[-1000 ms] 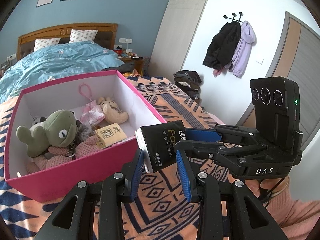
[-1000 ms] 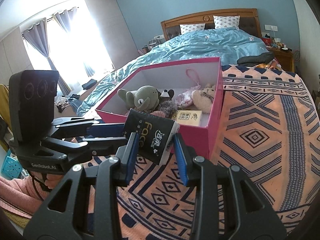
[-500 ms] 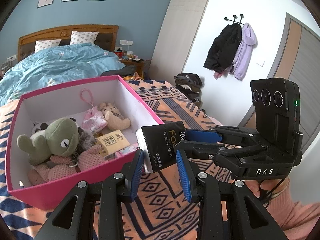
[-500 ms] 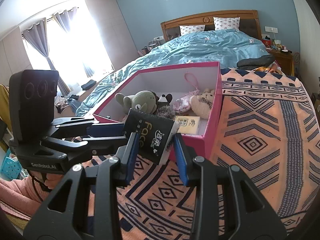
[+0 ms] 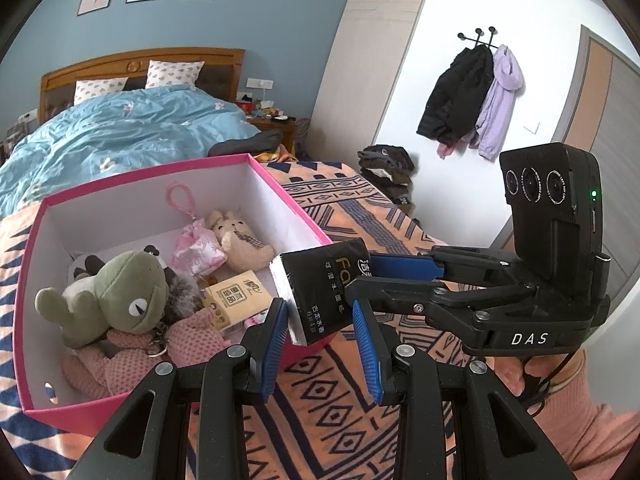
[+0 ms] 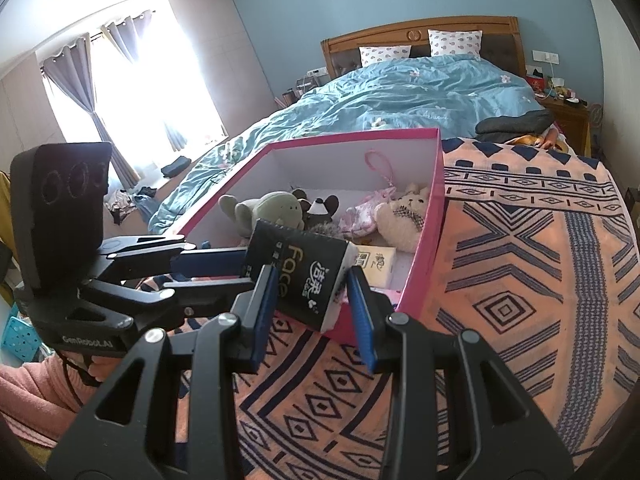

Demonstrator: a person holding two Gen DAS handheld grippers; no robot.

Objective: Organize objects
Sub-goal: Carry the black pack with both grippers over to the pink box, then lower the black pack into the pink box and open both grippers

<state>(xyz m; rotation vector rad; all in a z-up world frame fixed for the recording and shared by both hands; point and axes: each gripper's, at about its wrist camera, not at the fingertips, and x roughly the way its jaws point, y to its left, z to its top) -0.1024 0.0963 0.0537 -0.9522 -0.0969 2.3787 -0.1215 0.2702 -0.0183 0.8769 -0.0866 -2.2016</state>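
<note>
Both claws, left [image 5: 320, 322] and right [image 6: 312, 300], seem clamped on one pack [image 5: 320, 288]; uneven release could drop it outside my box [image 5: 292, 204].

Black tissue pack [image 5: 324, 292], pink box [image 5: 292, 200], perhaps-green plush [image 5: 120, 296]

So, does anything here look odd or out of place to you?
One thing: a single black tissue pack is pinched by both the left gripper and the right gripper at once, tilted in mid-air at the pink box's near corner. Inside, the toys lie jumbled, not spilled.
</note>
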